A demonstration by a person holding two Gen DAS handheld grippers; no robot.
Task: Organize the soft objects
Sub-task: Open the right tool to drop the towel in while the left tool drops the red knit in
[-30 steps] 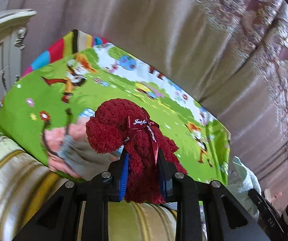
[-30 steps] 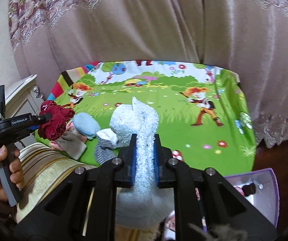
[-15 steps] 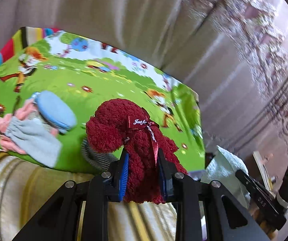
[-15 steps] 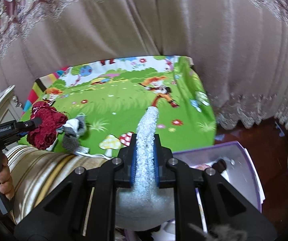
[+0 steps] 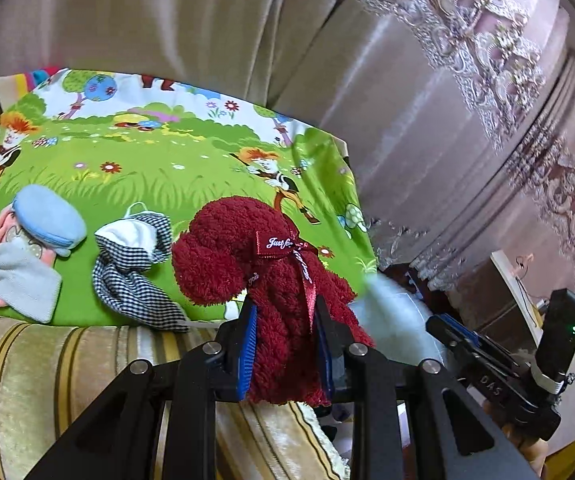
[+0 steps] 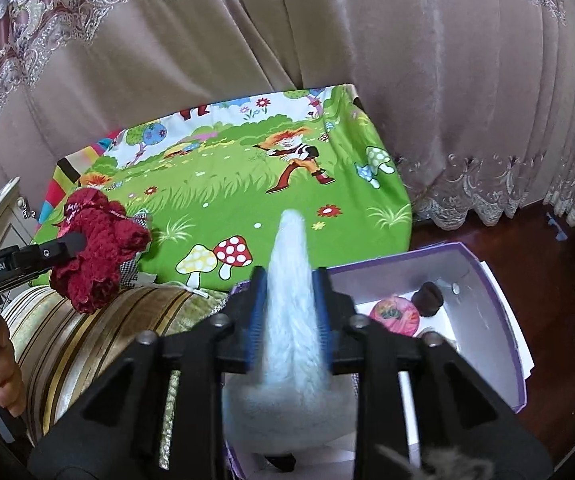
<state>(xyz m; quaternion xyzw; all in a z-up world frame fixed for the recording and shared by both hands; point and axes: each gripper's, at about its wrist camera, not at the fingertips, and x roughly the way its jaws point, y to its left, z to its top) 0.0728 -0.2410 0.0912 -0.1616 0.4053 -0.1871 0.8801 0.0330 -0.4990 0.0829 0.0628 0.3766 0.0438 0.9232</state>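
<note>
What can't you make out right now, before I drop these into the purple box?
- Pale blue fuzzy item, right wrist view: motion-blurred; whether the pads still touch it is unclear.
- Purple box: near half hidden by the right gripper.
- Pink round thing: too small to identify.
- Red plush: lower end hidden behind left gripper.

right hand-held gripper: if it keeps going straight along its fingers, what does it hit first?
Likely the green cartoon mat, near the mushroom print. The right hand-held gripper, light-blue fluffy sock between its just-opening jaws, points there; the purple box lies right of that line. Depth is unclear.
</note>
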